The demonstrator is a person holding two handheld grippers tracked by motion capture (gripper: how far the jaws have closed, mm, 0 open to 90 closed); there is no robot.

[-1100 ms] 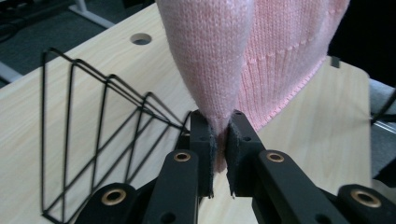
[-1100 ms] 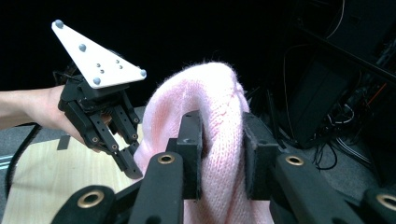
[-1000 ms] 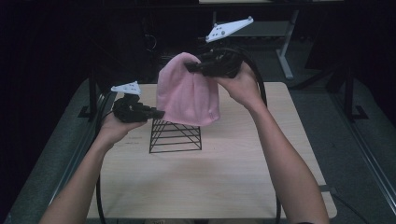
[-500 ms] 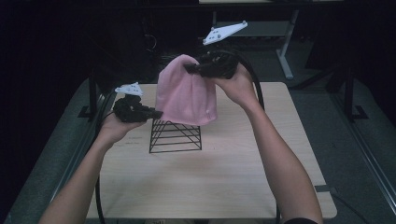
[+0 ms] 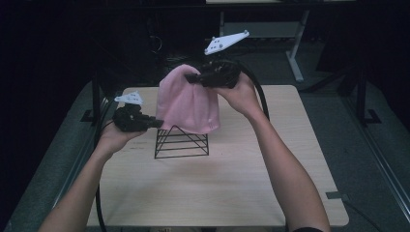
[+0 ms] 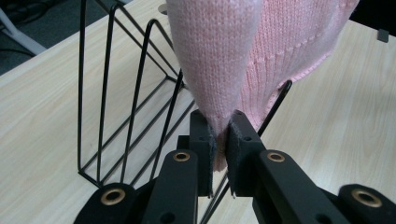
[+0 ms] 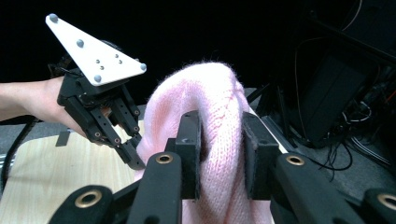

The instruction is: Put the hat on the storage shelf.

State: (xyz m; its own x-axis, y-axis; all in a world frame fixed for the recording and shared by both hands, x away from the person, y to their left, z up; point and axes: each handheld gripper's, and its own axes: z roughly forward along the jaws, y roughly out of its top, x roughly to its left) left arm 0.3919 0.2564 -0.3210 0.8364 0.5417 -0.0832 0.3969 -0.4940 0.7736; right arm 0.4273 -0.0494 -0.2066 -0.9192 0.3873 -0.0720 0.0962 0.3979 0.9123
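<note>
Pink knitted hat (image 5: 188, 104), both grippers clamped on it, now draped lower over the wire rack (image 5: 181, 142) mid-table

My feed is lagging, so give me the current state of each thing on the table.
Pink knit hat: held up by both grippers, hanging over the rack.
Wire rack: upright on the table.
Left gripper: shut on the hat's edge.
Right gripper: shut on the hat's top.

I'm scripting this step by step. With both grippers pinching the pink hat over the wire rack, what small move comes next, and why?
Probably lower the pink hat a little further: its hem drapes only the wire rack's peak, while the left gripper and right gripper both clamp it.
</note>
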